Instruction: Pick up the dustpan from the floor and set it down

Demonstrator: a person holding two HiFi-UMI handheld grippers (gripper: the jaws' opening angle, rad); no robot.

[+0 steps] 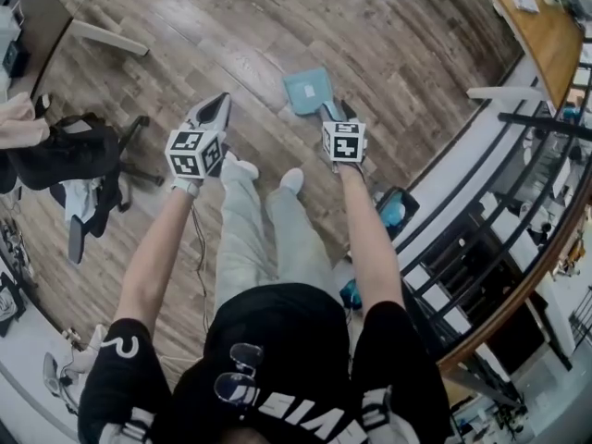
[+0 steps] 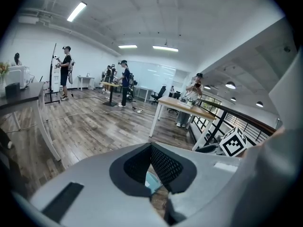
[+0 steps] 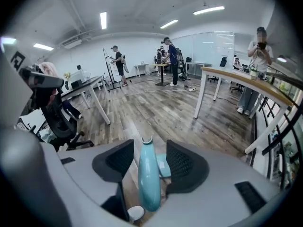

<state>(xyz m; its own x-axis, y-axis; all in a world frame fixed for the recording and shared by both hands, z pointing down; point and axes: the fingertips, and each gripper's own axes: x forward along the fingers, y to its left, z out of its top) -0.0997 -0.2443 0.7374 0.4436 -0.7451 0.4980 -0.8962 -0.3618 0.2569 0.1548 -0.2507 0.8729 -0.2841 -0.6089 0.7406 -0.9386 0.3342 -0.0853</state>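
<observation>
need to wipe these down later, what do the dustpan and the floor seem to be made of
Dustpan: likely moulded plastic, pale teal, smooth, with a soft sheen on its rounded handle.
Floor: wood-look planks with grain and seams, glossy where light glares; real wood, laminate or vinyl, I cannot tell.

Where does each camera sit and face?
Head view: on the head, facing steeply down at the floor; arms, legs, left gripper, right gripper show.
Left gripper view: on the left gripper, along its shut jaws, across the office.
Right gripper view: on the right gripper, open jaws flanking the dustpan handle.
Shared: head and right gripper views show the dustpan.
</observation>
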